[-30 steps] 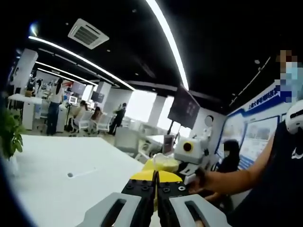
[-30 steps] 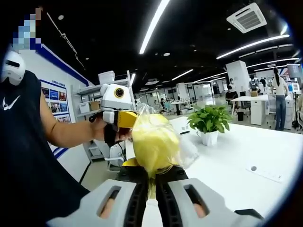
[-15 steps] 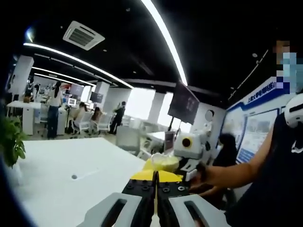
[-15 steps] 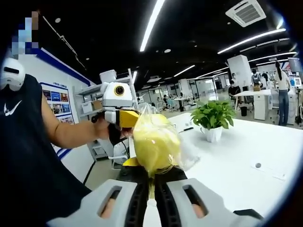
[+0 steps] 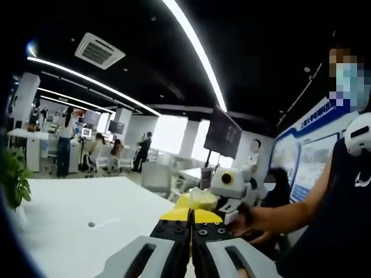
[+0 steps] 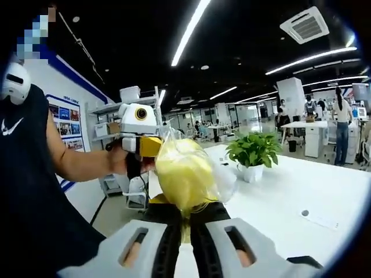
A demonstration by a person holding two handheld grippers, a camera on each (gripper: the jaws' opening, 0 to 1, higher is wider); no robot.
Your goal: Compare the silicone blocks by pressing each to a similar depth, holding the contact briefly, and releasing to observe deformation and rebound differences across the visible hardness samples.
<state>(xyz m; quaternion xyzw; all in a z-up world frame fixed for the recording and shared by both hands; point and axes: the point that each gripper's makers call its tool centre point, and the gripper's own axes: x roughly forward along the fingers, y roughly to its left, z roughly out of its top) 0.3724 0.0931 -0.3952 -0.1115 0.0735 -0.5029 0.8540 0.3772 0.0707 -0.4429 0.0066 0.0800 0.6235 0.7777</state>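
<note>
A yellow silicone block in a clear plastic bag (image 6: 179,176) stands up from my right gripper (image 6: 185,211), which is shut on its lower end. My left gripper (image 6: 152,146) comes in from the left in a person's hand, its yellow tips closed on the bag's top corner. In the left gripper view my left gripper (image 5: 191,215) is shut, and the bagged block (image 5: 200,200) sits just past its tips. Behind the block my right gripper (image 5: 232,185) faces me. The bag is held in the air between both grippers, above the table's edge.
A white table (image 6: 290,197) (image 5: 75,214) stretches out below, with a potted plant (image 6: 252,150) (image 5: 11,176) on it. The person's arm (image 6: 75,159) (image 5: 290,217) and dark shirt are close by. Office desks and several people are far off.
Both views have shifted slightly with the hands. The grip on the bagged block is unchanged.
</note>
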